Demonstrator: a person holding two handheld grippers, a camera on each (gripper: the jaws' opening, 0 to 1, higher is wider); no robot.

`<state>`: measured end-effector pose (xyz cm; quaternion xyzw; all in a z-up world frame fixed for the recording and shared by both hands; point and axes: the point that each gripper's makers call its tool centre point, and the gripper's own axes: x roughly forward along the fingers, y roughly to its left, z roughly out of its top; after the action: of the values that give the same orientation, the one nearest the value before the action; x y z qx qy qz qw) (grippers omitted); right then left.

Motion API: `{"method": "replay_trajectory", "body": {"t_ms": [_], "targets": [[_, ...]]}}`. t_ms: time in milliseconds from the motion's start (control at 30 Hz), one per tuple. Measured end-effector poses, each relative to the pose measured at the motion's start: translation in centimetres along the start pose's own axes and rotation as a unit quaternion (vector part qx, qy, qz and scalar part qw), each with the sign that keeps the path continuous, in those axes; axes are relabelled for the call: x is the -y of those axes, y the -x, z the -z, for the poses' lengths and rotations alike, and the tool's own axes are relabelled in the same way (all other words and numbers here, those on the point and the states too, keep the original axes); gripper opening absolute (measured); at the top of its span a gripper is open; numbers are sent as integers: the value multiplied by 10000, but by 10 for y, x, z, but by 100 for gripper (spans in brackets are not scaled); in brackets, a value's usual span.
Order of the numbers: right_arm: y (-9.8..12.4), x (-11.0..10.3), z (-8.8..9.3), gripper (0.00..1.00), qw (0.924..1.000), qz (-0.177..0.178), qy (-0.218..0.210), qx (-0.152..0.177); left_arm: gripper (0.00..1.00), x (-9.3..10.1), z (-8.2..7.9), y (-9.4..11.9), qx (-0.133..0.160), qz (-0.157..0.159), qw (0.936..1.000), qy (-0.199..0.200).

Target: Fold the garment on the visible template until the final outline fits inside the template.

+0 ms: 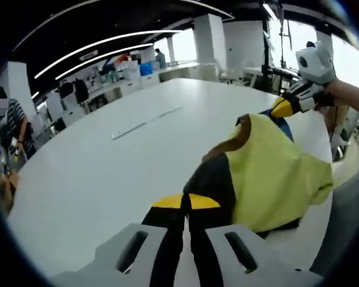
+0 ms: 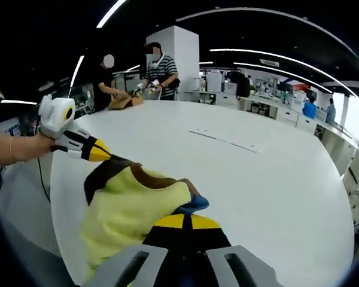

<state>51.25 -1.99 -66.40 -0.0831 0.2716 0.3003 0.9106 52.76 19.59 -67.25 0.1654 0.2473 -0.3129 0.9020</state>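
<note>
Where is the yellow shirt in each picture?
Left gripper view: the yellow shirt is right of middle, low, pinched in the left claw.
Right gripper view: it sits lower left, held by the right claw.
Shared landmark: the big white table under it in both.

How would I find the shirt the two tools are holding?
Look at the big white table. Near its edge a shirt hangs between the left tool and the right tool. It is bright yellow with dark trim and a bit of blue, the only colourful cloth on that table.
</note>
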Motion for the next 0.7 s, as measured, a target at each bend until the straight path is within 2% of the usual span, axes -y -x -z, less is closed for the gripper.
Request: {"method": "replay_trajectory", "body": {"t_ms": [133,500,700], "targets": [[3,13,-10,0,9999,126,82,80,0,-10,-17,7,293,-70,9995,130],[6,49,-38,0,9980,512,128,341,0,-44,-51,17,643,-499,9967,67],[2,65,-52,0,9960,745,143,482,0,-56,-72,12,865,-601,9944,86]]}}
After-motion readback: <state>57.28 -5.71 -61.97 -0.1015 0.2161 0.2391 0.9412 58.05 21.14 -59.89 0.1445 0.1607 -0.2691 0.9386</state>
